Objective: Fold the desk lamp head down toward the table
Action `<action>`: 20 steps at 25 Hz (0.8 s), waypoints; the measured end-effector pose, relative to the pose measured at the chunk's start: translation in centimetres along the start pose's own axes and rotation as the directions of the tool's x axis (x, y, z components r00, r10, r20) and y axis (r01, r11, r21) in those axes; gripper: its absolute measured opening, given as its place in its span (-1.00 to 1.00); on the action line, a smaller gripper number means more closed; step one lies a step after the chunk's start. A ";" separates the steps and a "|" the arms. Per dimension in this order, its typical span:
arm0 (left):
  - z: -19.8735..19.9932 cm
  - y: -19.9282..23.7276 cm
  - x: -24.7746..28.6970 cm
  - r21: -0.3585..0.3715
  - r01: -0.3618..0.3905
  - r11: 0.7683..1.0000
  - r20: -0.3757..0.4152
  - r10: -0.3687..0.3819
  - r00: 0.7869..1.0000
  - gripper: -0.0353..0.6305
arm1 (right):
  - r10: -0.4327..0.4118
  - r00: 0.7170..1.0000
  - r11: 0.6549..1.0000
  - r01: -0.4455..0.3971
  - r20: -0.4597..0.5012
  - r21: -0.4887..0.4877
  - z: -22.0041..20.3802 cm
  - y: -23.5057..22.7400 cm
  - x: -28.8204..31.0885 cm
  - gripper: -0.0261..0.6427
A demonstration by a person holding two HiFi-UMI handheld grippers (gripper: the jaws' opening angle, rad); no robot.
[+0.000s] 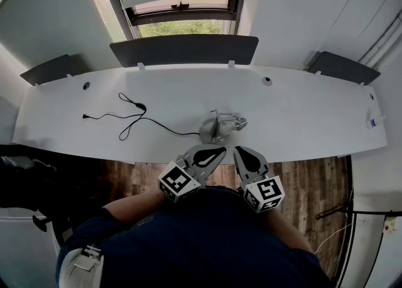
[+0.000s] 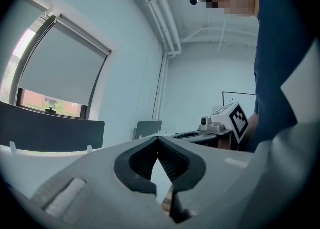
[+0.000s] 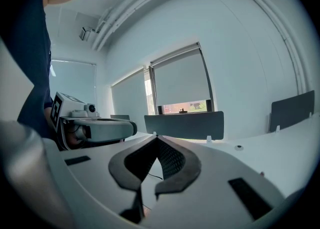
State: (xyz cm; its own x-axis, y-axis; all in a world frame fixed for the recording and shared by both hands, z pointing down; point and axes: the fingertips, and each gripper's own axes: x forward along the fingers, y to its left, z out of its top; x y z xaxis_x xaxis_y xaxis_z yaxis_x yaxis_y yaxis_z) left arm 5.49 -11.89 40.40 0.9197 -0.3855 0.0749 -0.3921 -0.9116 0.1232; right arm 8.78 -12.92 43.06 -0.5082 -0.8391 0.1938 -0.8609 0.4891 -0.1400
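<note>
White table (image 1: 301,117) carries a black cable (image 1: 129,120) at left, running to the metal desk lamp (image 1: 221,126) near the front edge. Left tool (image 1: 207,155): jaws closed, empty, just short of the lamp base. The lamp lies directly ahead of both tools, its low body apparently running base-left to head-right. Right tool (image 1: 249,160): jaws closed, empty, nearer the head. No obstruction lies between tools and lamp.
</note>
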 end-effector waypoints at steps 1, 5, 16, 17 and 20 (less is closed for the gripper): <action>-0.1 0.0 -0.1 0.003 0.000 1.000 -0.002 0.000 1.000 -0.88 | 0.001 1.000 1.000 -0.001 0.000 0.001 0.0 0.1 0.0 -0.89; -0.1 -0.1 -0.1 0.000 0.000 1.000 0.001 0.000 1.000 -0.88 | -0.002 1.000 1.000 0.002 0.002 0.003 -0.1 0.1 -0.1 -0.89; -0.1 -0.4 -0.1 -0.006 -0.004 1.000 0.008 0.004 1.000 -0.88 | -0.005 1.000 1.000 0.005 0.004 0.010 -0.3 0.1 -0.5 -0.89; -0.1 -0.4 -0.1 -0.007 -0.003 1.000 0.009 0.003 1.000 -0.88 | -0.006 1.000 1.000 0.006 0.004 0.011 -0.3 0.1 -0.6 -0.89; 0.0 -0.6 0.0 -0.011 0.003 1.000 0.005 -0.003 1.000 -0.88 | -0.008 1.000 1.000 0.008 0.006 0.012 -0.3 0.1 -0.7 -0.89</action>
State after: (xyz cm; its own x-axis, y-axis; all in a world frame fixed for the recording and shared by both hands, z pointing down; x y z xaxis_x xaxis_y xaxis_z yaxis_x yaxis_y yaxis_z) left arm 5.69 -11.32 40.28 0.9210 -0.3834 0.0691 -0.3894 -0.9112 0.1343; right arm 9.09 -12.23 43.21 -0.5015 -0.8443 0.1888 -0.8644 0.4798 -0.1505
